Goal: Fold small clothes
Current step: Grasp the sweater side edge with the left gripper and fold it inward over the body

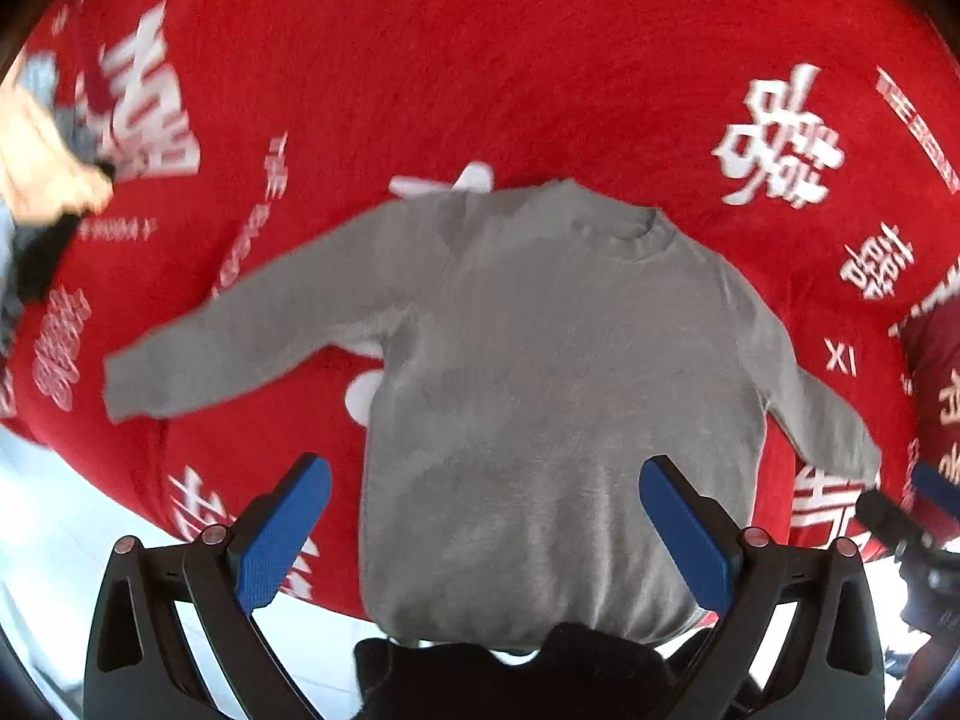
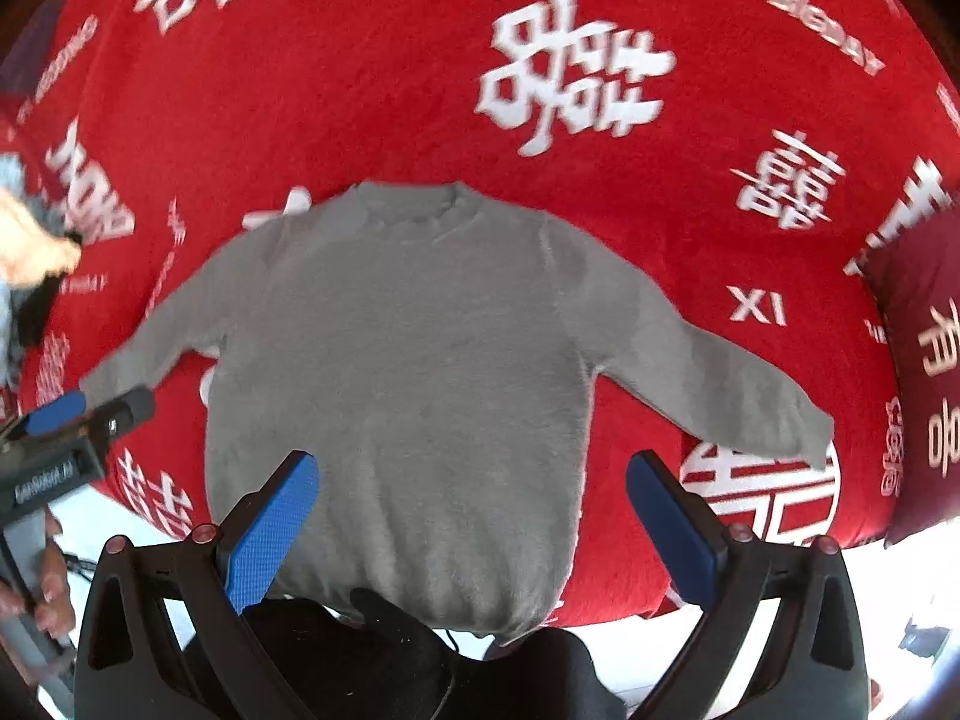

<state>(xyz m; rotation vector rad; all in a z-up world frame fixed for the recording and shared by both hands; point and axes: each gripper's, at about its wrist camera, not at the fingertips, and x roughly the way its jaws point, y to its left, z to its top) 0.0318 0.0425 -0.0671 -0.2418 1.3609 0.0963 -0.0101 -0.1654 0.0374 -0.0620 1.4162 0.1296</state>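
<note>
A small grey long-sleeved sweater lies flat on a red blanket with white characters, collar away from me, both sleeves spread out. My left gripper is open and empty above the sweater's lower hem, blue pads wide apart. The sweater also shows in the right wrist view. My right gripper is open and empty above the hem as well. The left gripper shows at the left edge of the right wrist view, near the sleeve cuff. The right gripper shows at the right edge of the left wrist view.
A pile of other clothes lies at the far left on the blanket. A dark red pillow sits at the right. The blanket's front edge drops to a pale floor.
</note>
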